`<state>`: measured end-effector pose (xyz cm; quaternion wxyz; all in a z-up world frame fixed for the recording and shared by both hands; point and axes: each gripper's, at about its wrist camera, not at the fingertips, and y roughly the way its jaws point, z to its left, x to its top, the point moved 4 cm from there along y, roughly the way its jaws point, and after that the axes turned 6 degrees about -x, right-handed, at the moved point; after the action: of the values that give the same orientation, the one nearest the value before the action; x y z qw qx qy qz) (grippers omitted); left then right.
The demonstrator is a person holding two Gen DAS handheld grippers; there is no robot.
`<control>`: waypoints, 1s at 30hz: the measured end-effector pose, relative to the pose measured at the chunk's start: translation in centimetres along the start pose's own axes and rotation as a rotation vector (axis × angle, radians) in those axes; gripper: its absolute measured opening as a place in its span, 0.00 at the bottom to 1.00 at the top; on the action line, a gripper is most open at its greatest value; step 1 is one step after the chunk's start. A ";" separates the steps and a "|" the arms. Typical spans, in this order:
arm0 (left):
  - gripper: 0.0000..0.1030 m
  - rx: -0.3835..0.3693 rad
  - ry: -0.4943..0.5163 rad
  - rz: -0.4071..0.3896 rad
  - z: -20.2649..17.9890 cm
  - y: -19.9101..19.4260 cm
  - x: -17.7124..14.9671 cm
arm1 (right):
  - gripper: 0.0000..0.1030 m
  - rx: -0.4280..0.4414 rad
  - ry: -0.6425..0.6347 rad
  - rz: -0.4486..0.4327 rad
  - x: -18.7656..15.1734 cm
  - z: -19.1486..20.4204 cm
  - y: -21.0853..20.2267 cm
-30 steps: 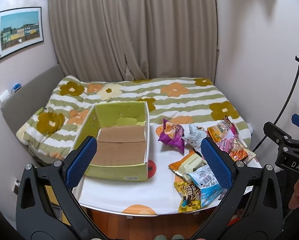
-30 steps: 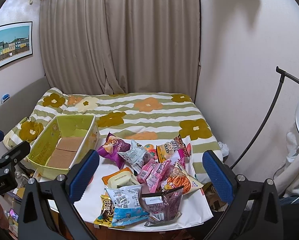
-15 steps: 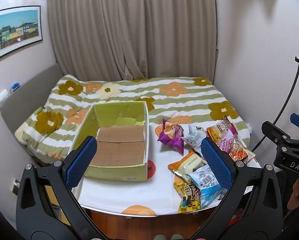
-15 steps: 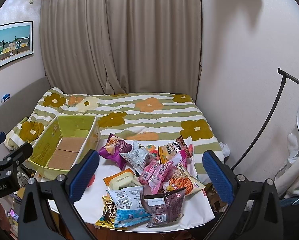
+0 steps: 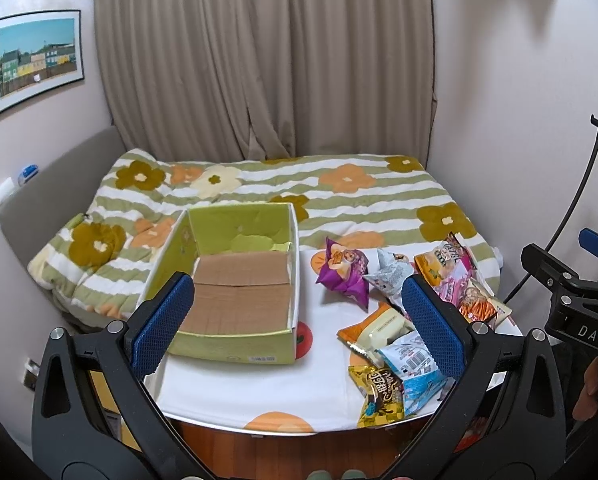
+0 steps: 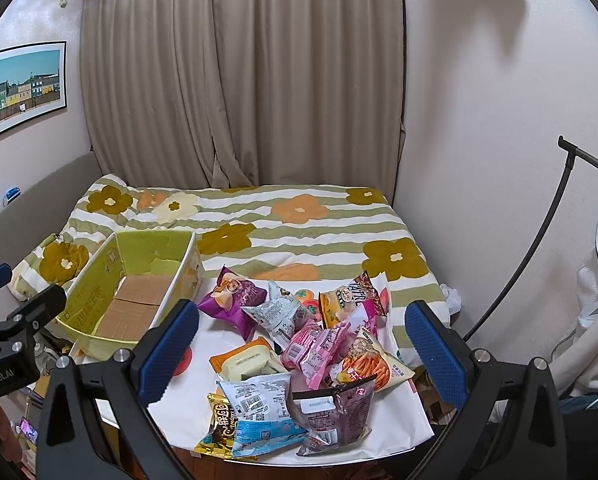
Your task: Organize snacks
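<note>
Left gripper (image 5: 297,308) fingers spread, holding nothing, above white-clothed table (image 5: 259,384); right gripper (image 6: 301,344) likewise spread, empty; open green cardboard box (image 5: 235,280) table-left; heap of coloured snack packets (image 6: 299,352) table-right, beside box

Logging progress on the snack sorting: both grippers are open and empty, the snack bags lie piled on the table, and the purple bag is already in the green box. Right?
Not quite. The purple bag lies on the table beside the green box, which holds no snacks, as the right wrist view shows. The rest holds: both the left gripper and right gripper are open and empty.

Both grippers (fingers spread) hover.
</note>
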<state>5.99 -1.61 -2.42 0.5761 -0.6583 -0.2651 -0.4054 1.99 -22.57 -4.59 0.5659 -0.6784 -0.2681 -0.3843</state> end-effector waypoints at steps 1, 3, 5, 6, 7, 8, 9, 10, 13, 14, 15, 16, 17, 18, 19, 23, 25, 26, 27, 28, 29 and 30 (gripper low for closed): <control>1.00 0.001 0.000 0.000 0.0 0.0 0.0 | 1.00 -0.001 0.001 0.001 0.0 0.0 0.0; 1.00 0.000 0.001 0.001 -0.1 0.1 0.0 | 1.00 0.001 -0.001 0.001 0.0 0.0 0.0; 1.00 -0.005 0.004 0.003 -0.2 0.4 0.0 | 1.00 -0.001 -0.002 0.002 0.0 0.0 0.1; 1.00 -0.007 0.005 0.003 -0.3 0.5 0.0 | 1.00 -0.002 -0.004 0.004 -0.1 0.3 0.1; 1.00 -0.008 0.006 0.003 -0.3 0.6 -0.1 | 1.00 -0.002 -0.004 0.006 -0.1 0.4 0.1; 1.00 -0.008 0.005 0.002 -0.2 0.5 -0.1 | 1.00 -0.002 -0.003 0.006 -0.2 0.5 0.0; 1.00 -0.009 0.005 0.001 -0.3 0.6 -0.1 | 1.00 -0.002 -0.003 0.006 -0.2 0.6 0.0; 1.00 -0.010 0.004 0.001 -0.3 0.6 0.0 | 1.00 -0.002 -0.003 0.006 -0.1 0.6 0.0; 1.00 -0.009 0.004 0.001 -0.3 0.6 0.0 | 1.00 -0.006 -0.006 0.004 -0.1 0.6 0.0; 1.00 -0.011 0.004 0.001 -0.1 0.5 0.1 | 1.00 -0.007 -0.006 0.005 0.0 0.6 0.1; 1.00 -0.012 0.004 0.001 -0.1 0.5 0.0 | 1.00 -0.008 -0.006 0.006 -0.1 0.7 0.1; 1.00 -0.011 0.004 0.001 -0.1 0.5 0.1 | 1.00 -0.009 -0.006 0.008 -0.2 0.9 0.1; 1.00 -0.011 0.004 0.001 -0.1 0.5 0.1 | 1.00 -0.011 -0.005 0.009 -0.2 1.0 0.1; 1.00 -0.012 0.003 0.001 -0.1 0.5 0.1 | 1.00 -0.012 -0.005 0.010 -0.2 1.1 0.1; 1.00 -0.013 0.003 0.001 0.0 0.5 0.1 | 1.00 -0.011 -0.005 0.010 -0.3 1.2 0.0; 1.00 -0.016 0.004 -0.001 -0.1 0.5 0.1 | 1.00 -0.011 -0.005 0.009 -0.2 1.1 0.0; 1.00 -0.018 0.005 -0.002 -0.1 0.4 0.2 | 1.00 -0.011 -0.004 0.009 -0.1 1.1 0.0; 1.00 -0.020 0.004 -0.001 0.0 0.3 0.3 | 1.00 -0.011 -0.004 0.008 -0.2 1.1 0.0; 1.00 -0.021 0.005 -0.001 0.0 0.3 0.2 | 1.00 -0.011 -0.004 0.007 -0.2 1.1 -0.1; 1.00 -0.021 0.006 -0.001 0.0 0.2 0.3 | 1.00 -0.012 -0.004 0.007 -0.3 1.2 -0.1; 1.00 -0.022 0.007 -0.001 0.0 0.2 0.2 | 1.00 -0.011 -0.003 0.008 -0.2 1.1 -0.1; 1.00 -0.022 0.006 -0.001 0.0 0.2 0.2 | 1.00 -0.011 -0.003 0.008 -0.1 1.1 -0.1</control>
<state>6.32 -1.68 -2.35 0.5694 -0.6634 -0.2590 -0.4107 2.12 -21.48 -4.71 0.5632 -0.6832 -0.2643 -0.3824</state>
